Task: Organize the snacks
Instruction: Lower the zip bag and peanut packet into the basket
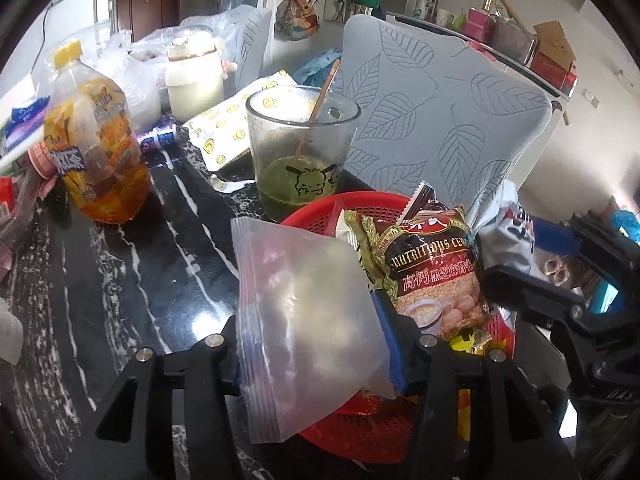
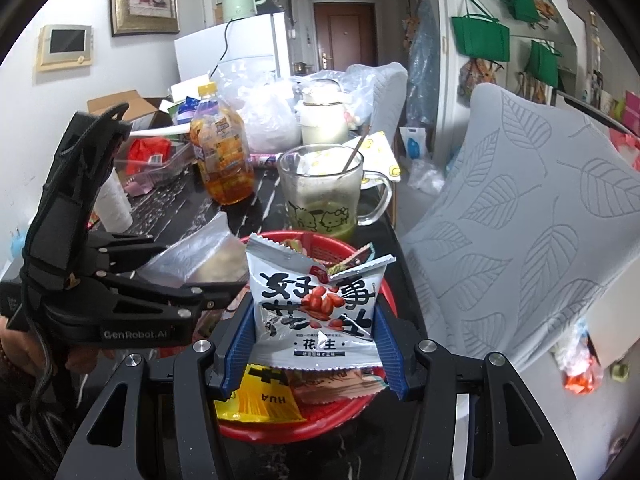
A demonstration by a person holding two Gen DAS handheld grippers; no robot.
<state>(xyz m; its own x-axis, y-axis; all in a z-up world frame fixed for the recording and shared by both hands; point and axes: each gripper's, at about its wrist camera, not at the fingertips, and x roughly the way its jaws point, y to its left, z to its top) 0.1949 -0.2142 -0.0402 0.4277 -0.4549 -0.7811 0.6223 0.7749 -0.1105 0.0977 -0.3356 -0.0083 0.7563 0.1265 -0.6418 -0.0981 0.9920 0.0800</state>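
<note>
A red mesh basket (image 1: 360,205) (image 2: 280,436) stands on the black marble table (image 1: 120,280) and holds snack packets. Among them are a brown cereal packet (image 1: 424,272) and a yellow packet (image 2: 256,400). My left gripper (image 1: 312,336) (image 2: 200,268) is shut on a clear zip bag (image 1: 304,300) (image 2: 196,256), held tilted over the basket's left rim. My right gripper (image 2: 314,308) (image 1: 512,254) is shut on a white peanut packet (image 2: 316,320) (image 1: 506,240), upright just above the packets in the basket.
A glass mug (image 1: 300,148) (image 2: 320,192) with green dregs and a stick stands right behind the basket. An orange tea bottle (image 1: 96,140) (image 2: 220,152) and a milky jar (image 1: 196,80) sit further back among plastic bags. A grey leaf-patterned chair back (image 1: 432,120) (image 2: 540,220) borders the table's right side.
</note>
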